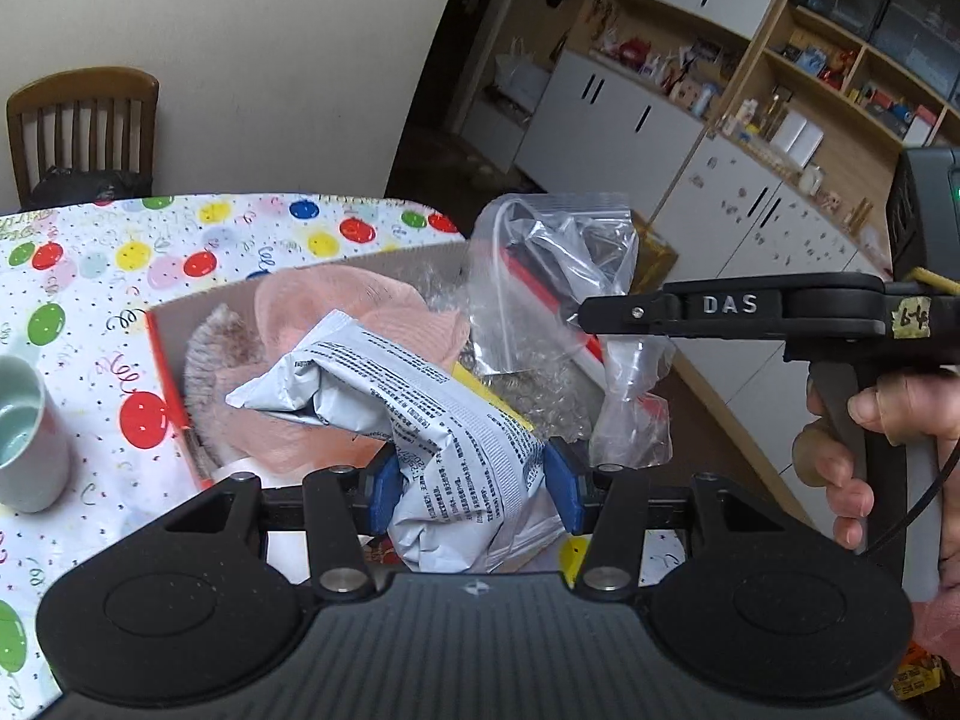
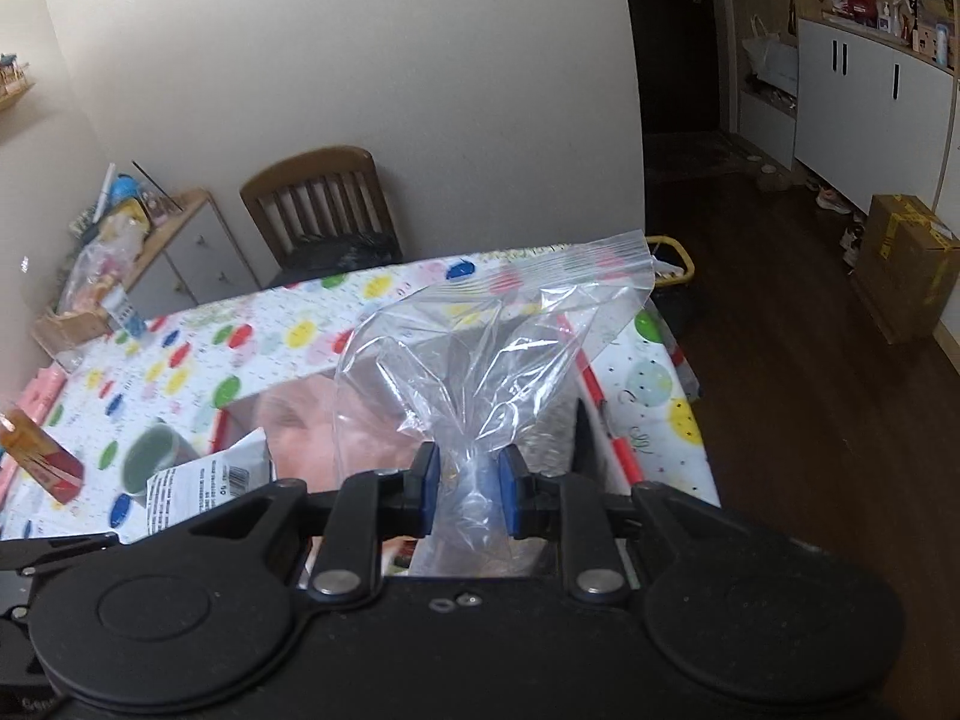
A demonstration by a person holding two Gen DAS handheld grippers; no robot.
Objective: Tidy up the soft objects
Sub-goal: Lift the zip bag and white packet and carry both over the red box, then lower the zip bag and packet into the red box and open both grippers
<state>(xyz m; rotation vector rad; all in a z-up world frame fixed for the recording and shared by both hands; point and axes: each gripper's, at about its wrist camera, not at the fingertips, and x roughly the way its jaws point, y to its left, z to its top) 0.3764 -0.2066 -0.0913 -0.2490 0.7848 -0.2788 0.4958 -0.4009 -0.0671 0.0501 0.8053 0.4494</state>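
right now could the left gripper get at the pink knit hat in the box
Probably not yet. The left gripper is shut on the white printed mailer bag, which drapes over the pink knit hat in the cardboard box; it would need to let go first.

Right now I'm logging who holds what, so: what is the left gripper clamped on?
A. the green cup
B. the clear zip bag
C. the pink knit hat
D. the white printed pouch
D. In the left wrist view, the left gripper pinches the white printed pouch between its blue pads, while the right gripper holds the clear zip bag.
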